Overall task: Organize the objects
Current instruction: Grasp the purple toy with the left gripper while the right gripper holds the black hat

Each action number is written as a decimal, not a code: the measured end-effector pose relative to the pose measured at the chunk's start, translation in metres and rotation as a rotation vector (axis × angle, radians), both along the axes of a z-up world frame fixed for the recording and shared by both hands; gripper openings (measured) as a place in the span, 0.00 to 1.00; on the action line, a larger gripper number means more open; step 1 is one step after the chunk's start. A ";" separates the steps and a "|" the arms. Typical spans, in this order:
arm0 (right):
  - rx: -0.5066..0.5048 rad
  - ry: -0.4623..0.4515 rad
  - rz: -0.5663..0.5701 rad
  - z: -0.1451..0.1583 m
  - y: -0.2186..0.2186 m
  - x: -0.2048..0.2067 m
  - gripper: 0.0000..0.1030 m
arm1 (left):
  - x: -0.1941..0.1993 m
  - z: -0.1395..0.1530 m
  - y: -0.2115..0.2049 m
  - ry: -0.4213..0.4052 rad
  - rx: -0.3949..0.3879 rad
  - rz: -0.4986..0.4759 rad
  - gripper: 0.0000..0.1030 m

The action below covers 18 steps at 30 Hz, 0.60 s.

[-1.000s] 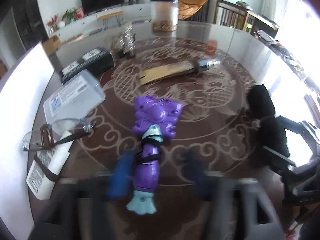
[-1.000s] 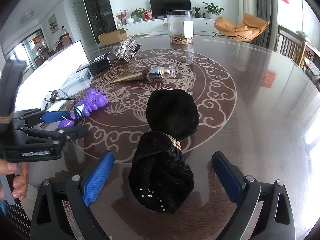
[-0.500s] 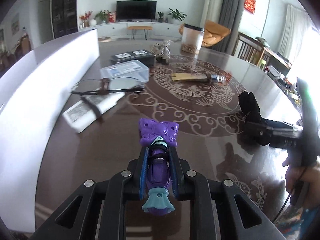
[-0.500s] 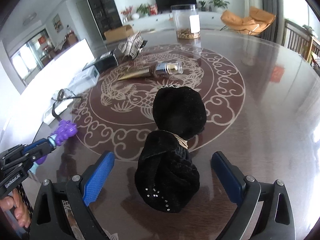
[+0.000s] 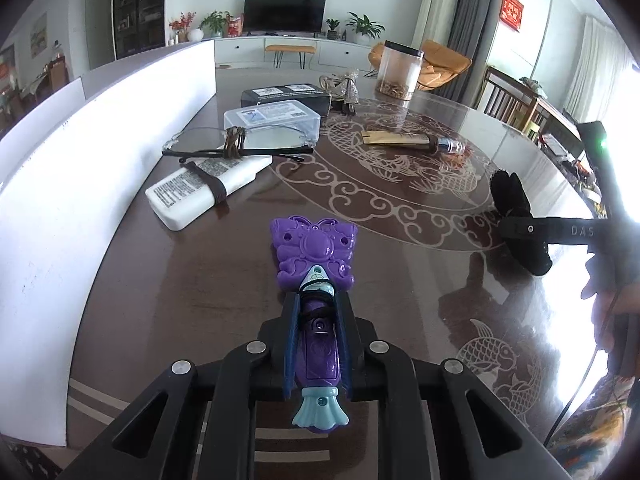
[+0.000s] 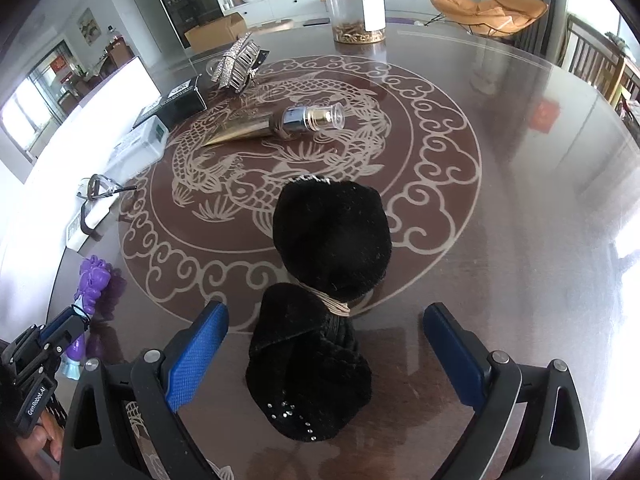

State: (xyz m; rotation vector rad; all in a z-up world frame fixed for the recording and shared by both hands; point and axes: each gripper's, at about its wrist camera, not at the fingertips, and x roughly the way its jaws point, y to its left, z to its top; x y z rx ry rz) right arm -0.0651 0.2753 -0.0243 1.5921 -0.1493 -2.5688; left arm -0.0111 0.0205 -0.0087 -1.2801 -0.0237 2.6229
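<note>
Left hand-held gripper (image 5: 317, 320): clamped on the purple toy (image 5: 316, 280) handle. Right hand-held gripper (image 6: 326, 344): fingers apart, black velvet bow (image 6: 328, 288) between them on the desk (image 6: 520, 200).

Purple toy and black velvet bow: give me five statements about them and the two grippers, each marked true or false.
1. The left gripper is shut on the purple toy. True.
2. The right gripper is clamped on the black velvet bow. False: its jaws stand open on either side of the bow.
3. The eyeglasses lie partly on the white box. True.
4. The gold tube stands upright. False: it lies on its side.
5. The clear jar lies tipped over. False: it stands upright.
</note>
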 end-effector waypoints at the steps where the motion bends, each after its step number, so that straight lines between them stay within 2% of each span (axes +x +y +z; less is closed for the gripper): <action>1: 0.000 -0.002 -0.001 0.000 0.001 0.000 0.95 | -0.001 0.000 0.001 -0.003 -0.007 -0.005 0.17; 3: 0.002 -0.004 -0.002 0.001 0.000 0.001 0.95 | -0.003 -0.001 0.003 -0.020 -0.015 -0.018 0.19; 6: 0.011 -0.020 0.013 0.003 -0.002 0.002 0.95 | -0.004 -0.005 0.008 -0.040 -0.065 -0.056 0.28; 9: 0.040 -0.047 0.062 0.006 -0.009 -0.002 0.95 | -0.004 -0.006 0.016 -0.047 -0.155 -0.096 0.29; 11: 0.062 -0.082 0.107 0.007 -0.015 -0.006 0.95 | -0.009 -0.005 0.020 -0.071 -0.173 -0.109 0.29; 12: 0.071 -0.101 0.128 0.006 -0.018 -0.008 0.85 | -0.011 -0.004 0.021 -0.081 -0.165 -0.111 0.23; 13: 0.078 -0.110 0.150 0.007 -0.021 -0.010 0.68 | -0.013 -0.004 0.022 -0.081 -0.158 -0.109 0.20; 14: 0.088 -0.114 0.170 0.007 -0.023 -0.009 0.28 | -0.013 -0.004 0.022 -0.074 -0.153 -0.104 0.20; 15: 0.112 -0.122 0.183 0.007 -0.026 -0.009 0.29 | -0.013 -0.004 0.021 -0.066 -0.142 -0.095 0.19; 18: 0.126 -0.081 0.198 0.019 -0.030 0.001 0.29 | -0.002 0.000 0.005 -0.024 -0.009 -0.065 0.19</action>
